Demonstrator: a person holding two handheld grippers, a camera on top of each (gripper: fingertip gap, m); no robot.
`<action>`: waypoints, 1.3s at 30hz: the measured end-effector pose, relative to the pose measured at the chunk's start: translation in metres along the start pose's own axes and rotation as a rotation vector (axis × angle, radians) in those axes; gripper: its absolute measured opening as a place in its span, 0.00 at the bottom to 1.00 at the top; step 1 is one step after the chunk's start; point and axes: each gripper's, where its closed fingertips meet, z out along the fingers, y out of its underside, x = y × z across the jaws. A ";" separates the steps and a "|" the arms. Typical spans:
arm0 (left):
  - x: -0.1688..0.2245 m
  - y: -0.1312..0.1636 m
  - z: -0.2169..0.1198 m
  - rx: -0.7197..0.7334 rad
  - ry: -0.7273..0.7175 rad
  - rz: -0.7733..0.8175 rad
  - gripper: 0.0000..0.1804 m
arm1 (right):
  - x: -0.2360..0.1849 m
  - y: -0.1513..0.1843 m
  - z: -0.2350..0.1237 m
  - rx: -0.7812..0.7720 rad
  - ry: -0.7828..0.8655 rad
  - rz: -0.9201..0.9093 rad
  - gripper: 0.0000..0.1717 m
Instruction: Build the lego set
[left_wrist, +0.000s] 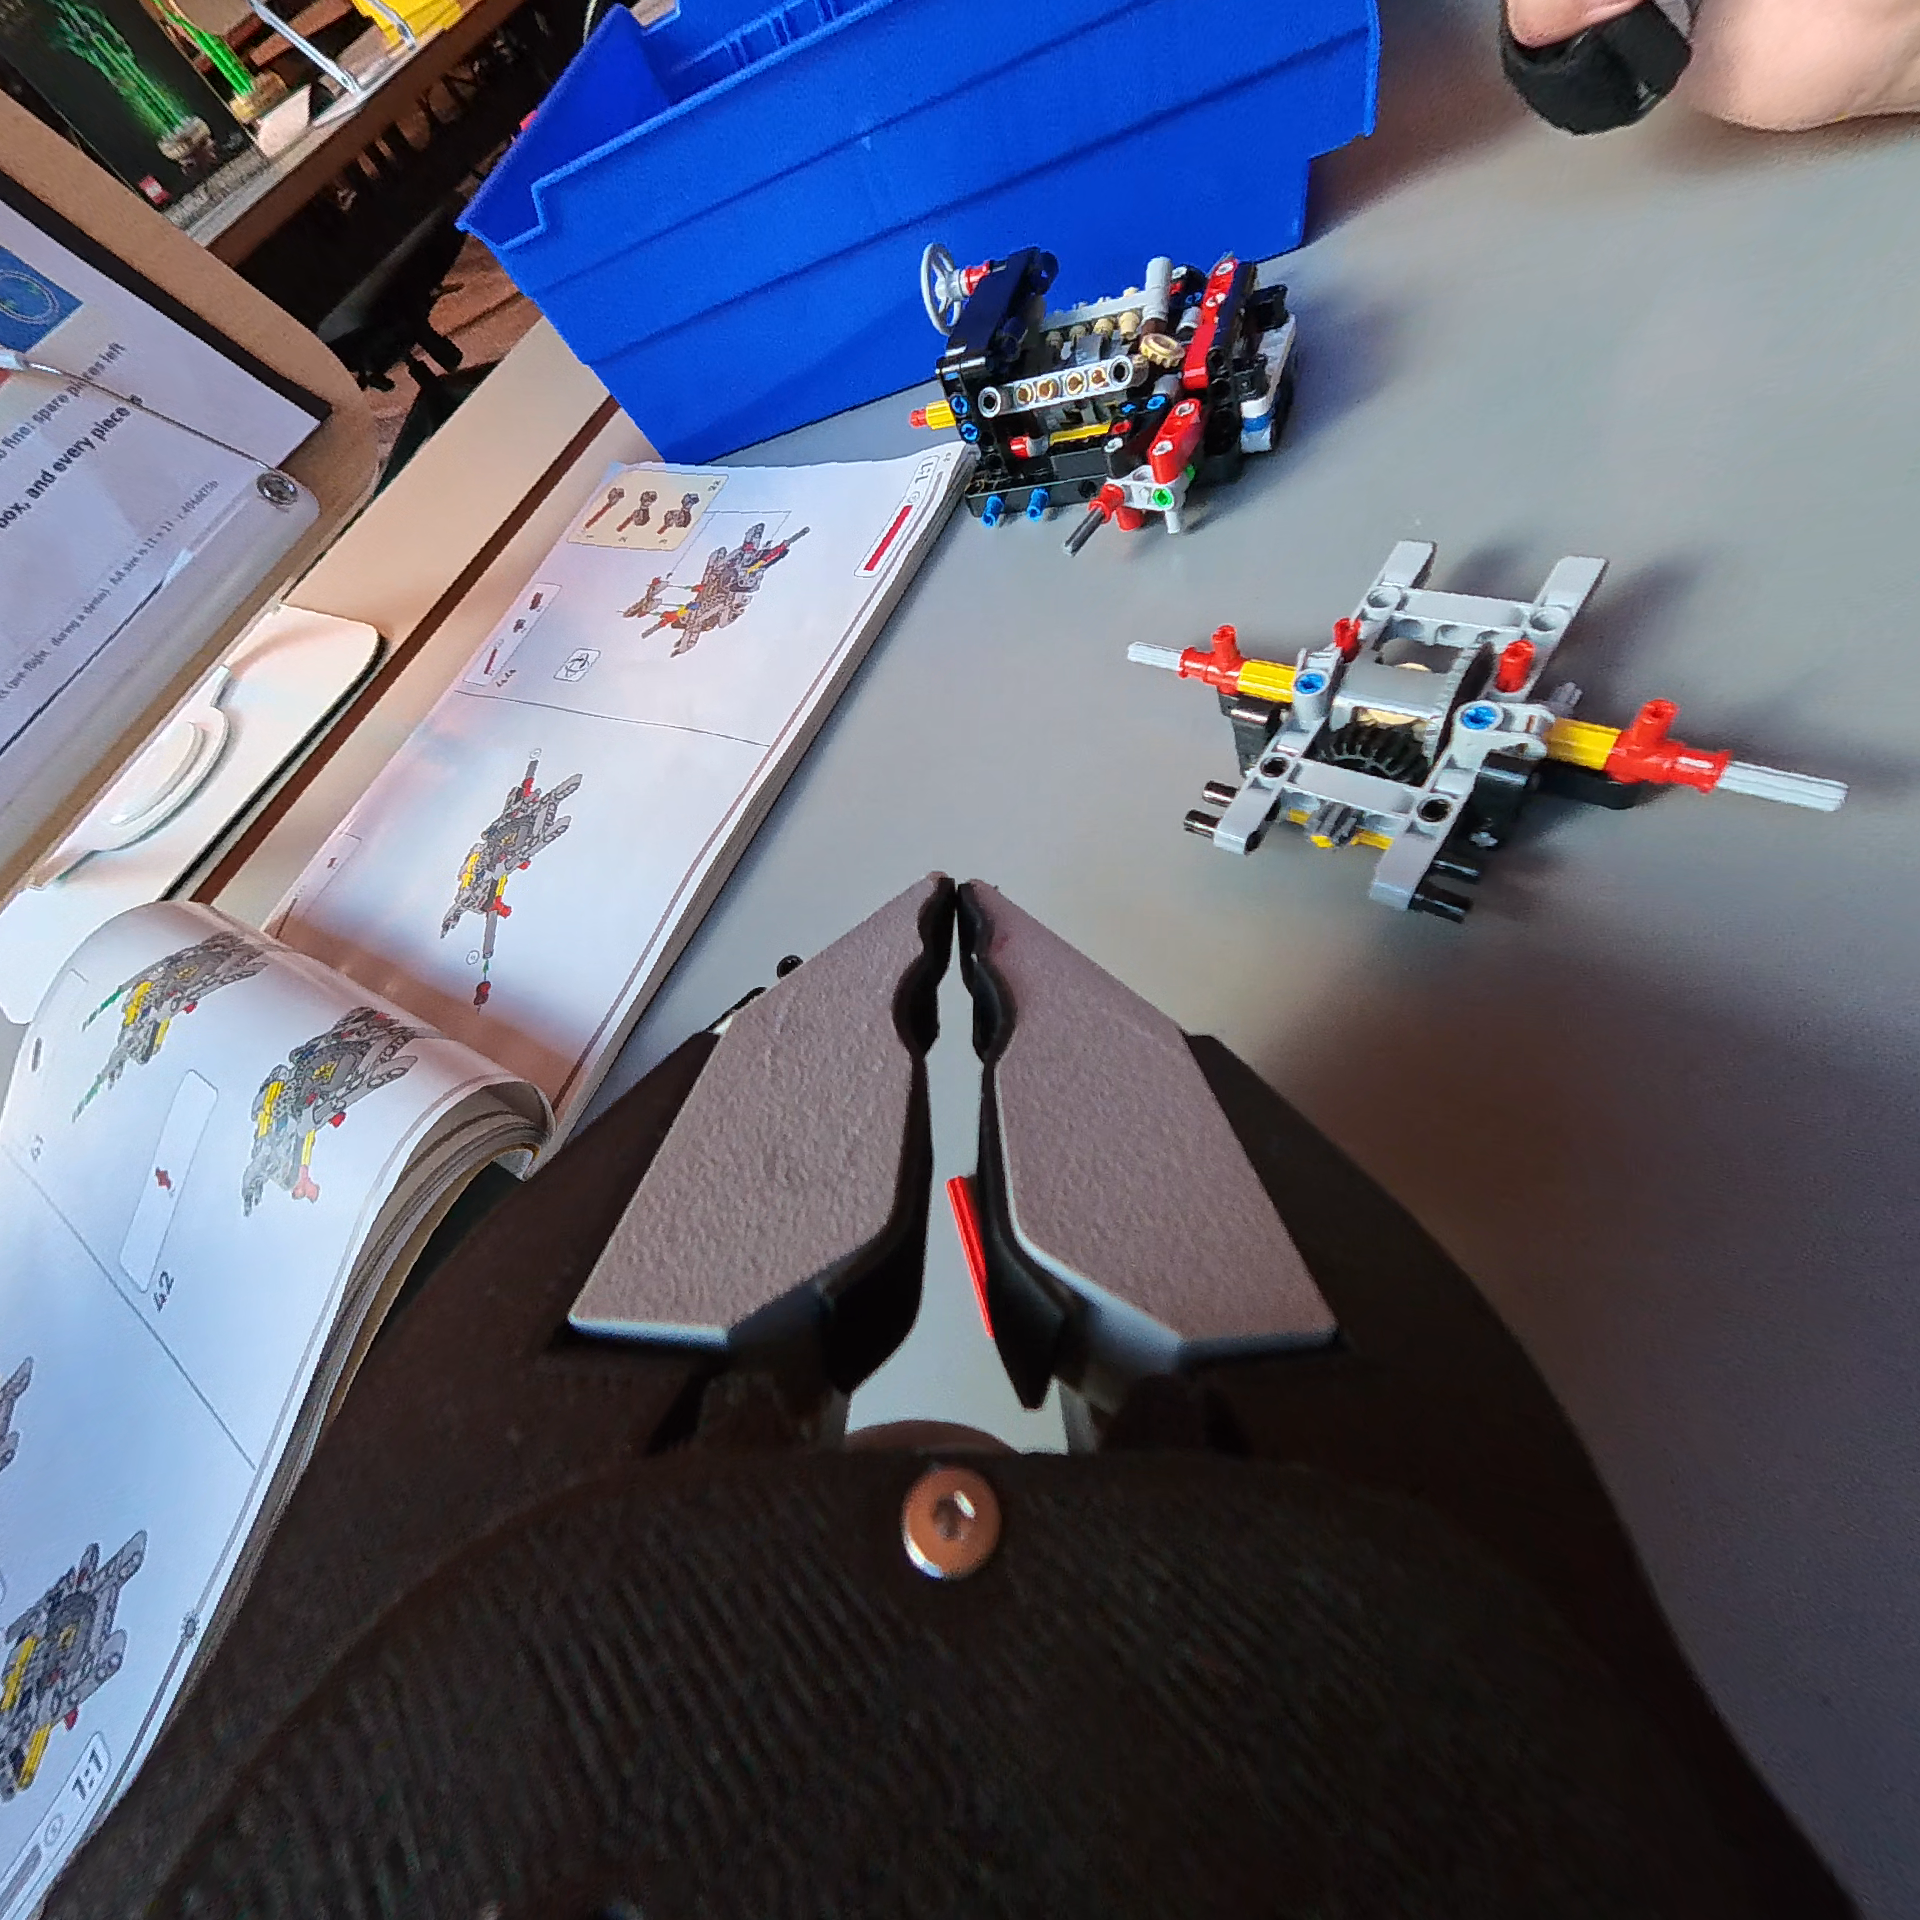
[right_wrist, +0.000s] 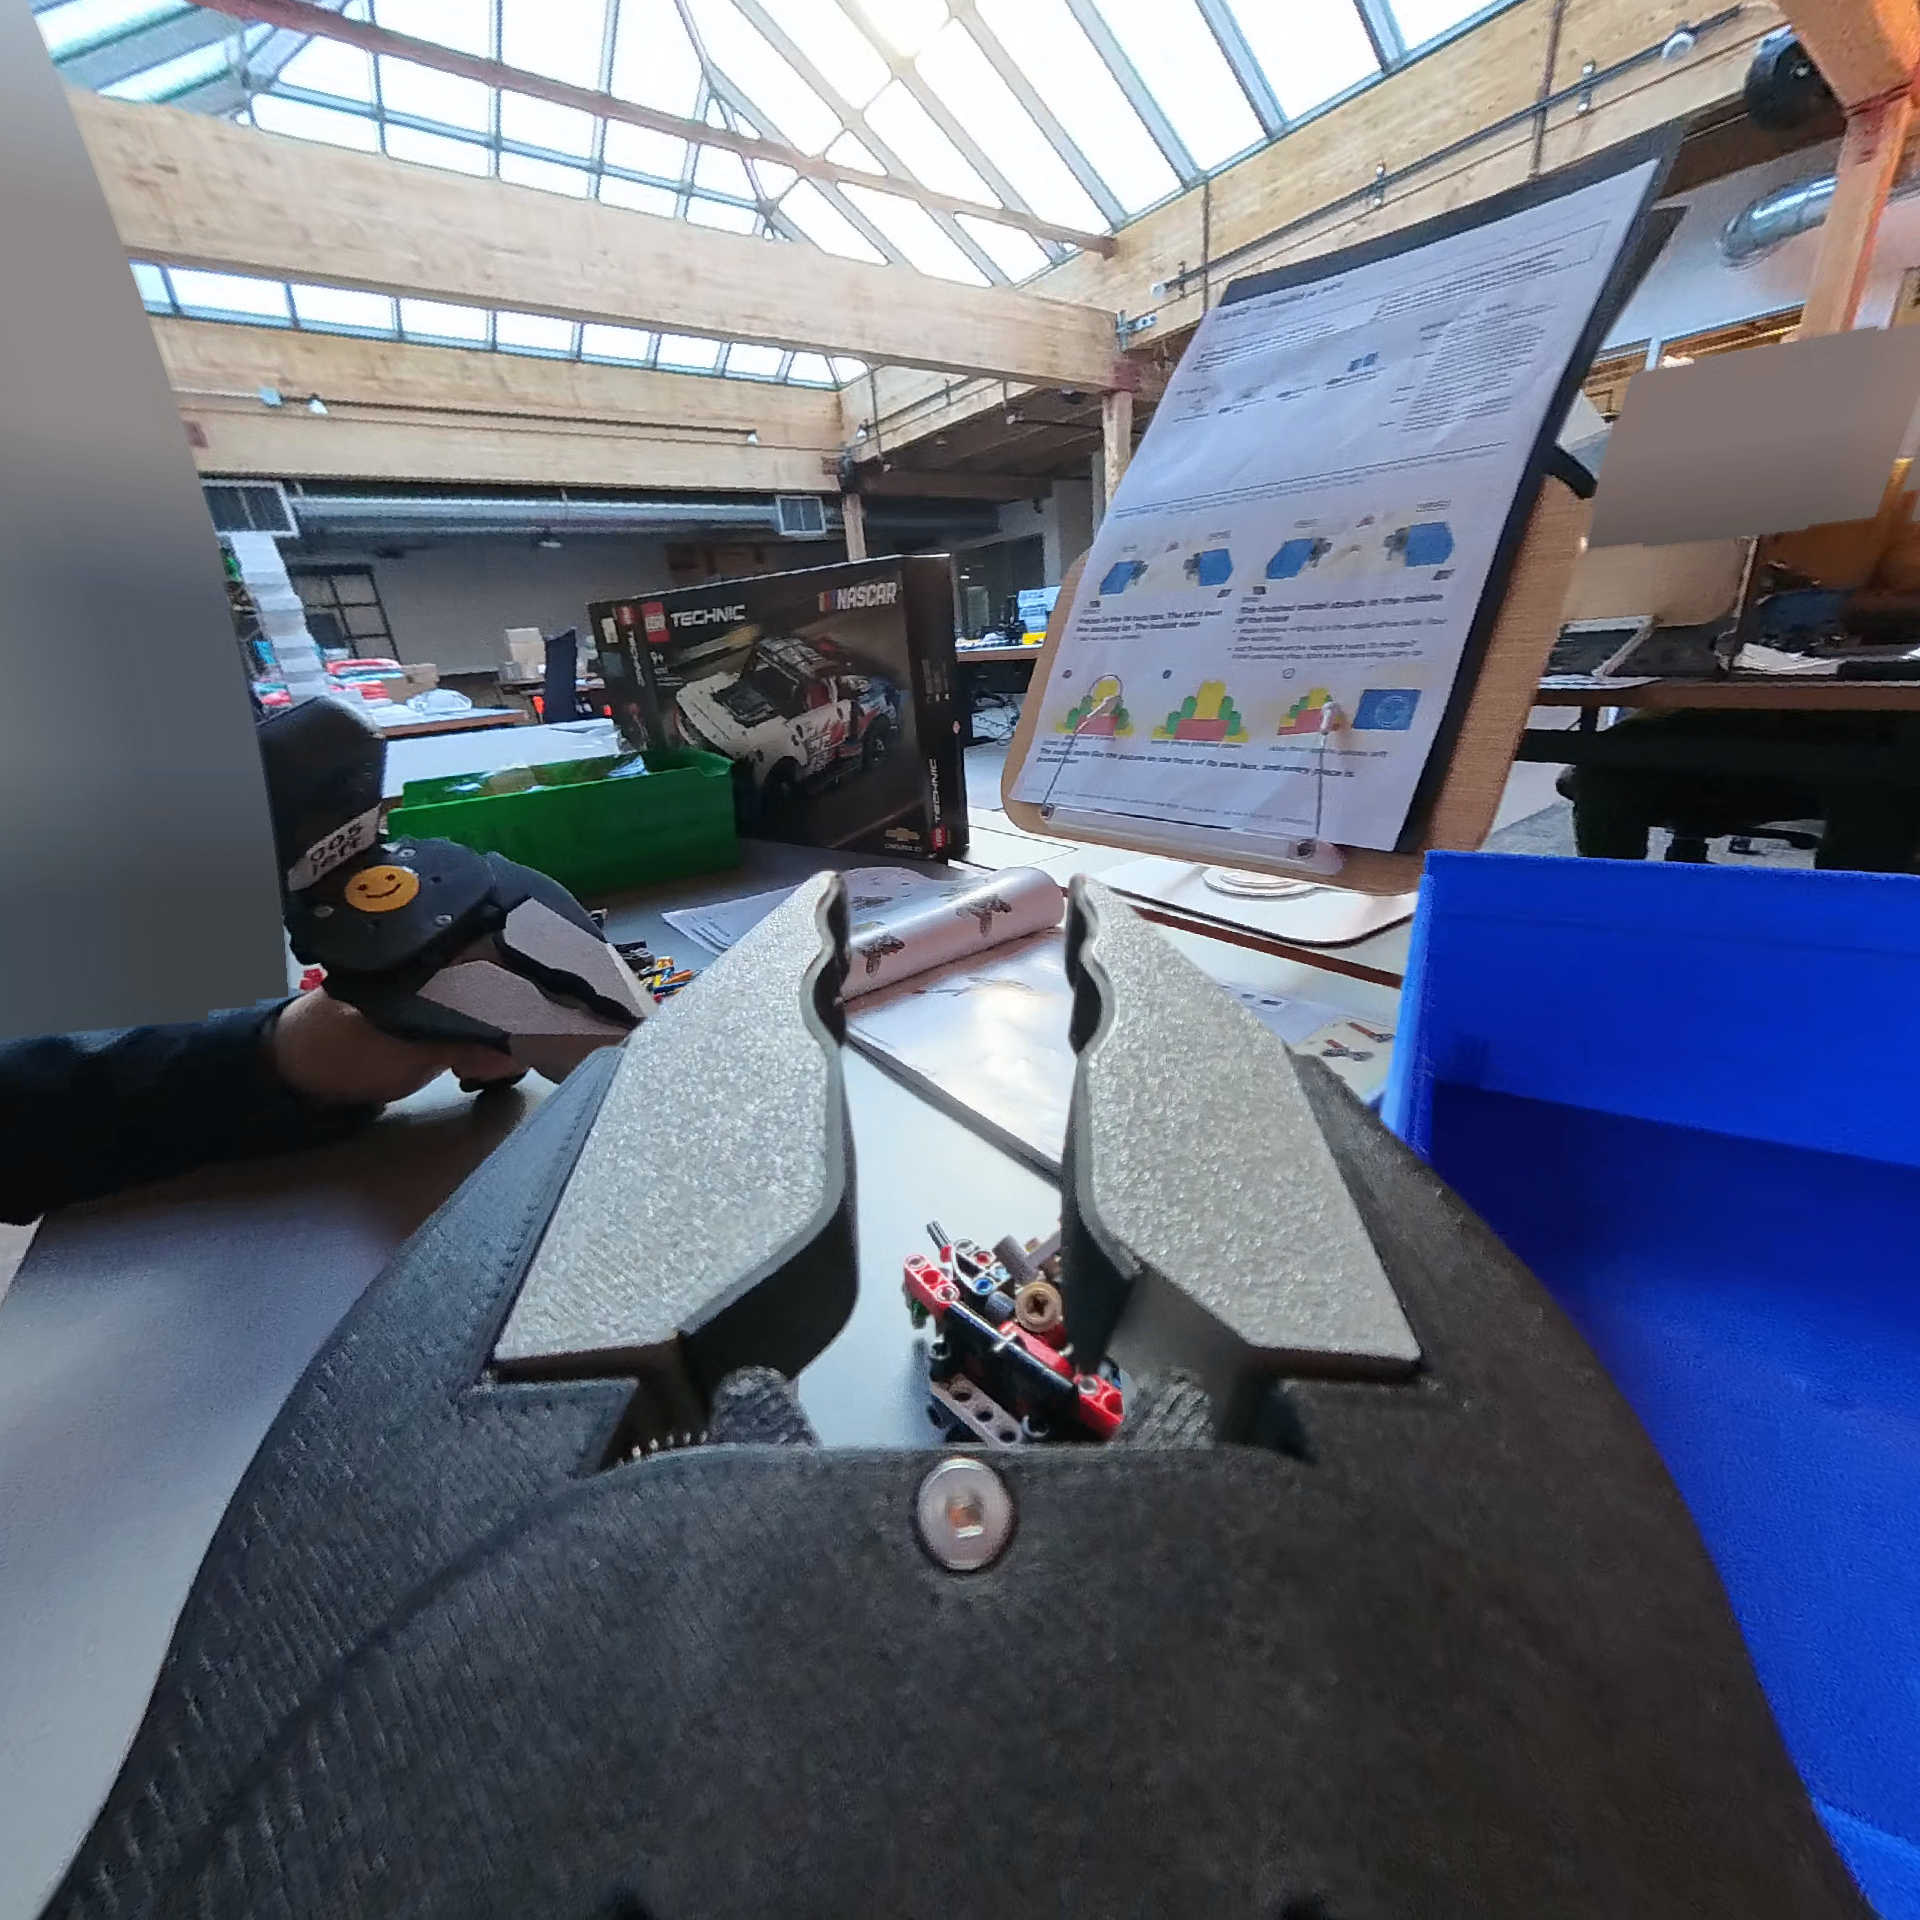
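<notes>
In the left wrist view my left gripper (left_wrist: 956, 896) is shut, tips together with nothing between them, low over the grey table (left_wrist: 1039, 707). A grey axle assembly (left_wrist: 1455, 727) with red and yellow parts lies ahead to the right. A black and red assembly (left_wrist: 1117, 384) stands farther off by the blue bin (left_wrist: 935, 187). In the right wrist view my right gripper (right_wrist: 951, 914) is open and empty, raised above the black and red assembly (right_wrist: 1013, 1340), which shows low between its fingers. The left gripper (right_wrist: 613, 1013) shows at the left, held by a hand.
An open instruction booklet (left_wrist: 623, 727) lies left of the left gripper and also shows ahead in the right wrist view (right_wrist: 966, 997). The blue bin (right_wrist: 1662, 1039) is close on the right. A document stand (right_wrist: 1351, 520), a set box (right_wrist: 790, 696), a green bin (right_wrist: 571, 810) and loose pieces (right_wrist: 655, 977) lie beyond. My hands' fingertips stand some 20 cm from each other.
</notes>
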 end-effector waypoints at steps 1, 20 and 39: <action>0.000 0.000 0.000 -0.001 0.002 -0.001 0.00 | -0.003 0.001 0.001 -0.005 -0.009 -0.008 0.22; 0.005 -0.006 -0.003 0.021 0.032 -0.020 0.00 | -0.011 0.002 0.005 -0.033 -0.072 -0.035 0.20; 0.003 0.001 -0.001 0.002 0.052 -0.032 0.00 | 0.014 0.084 -0.002 -0.584 0.007 -0.139 0.06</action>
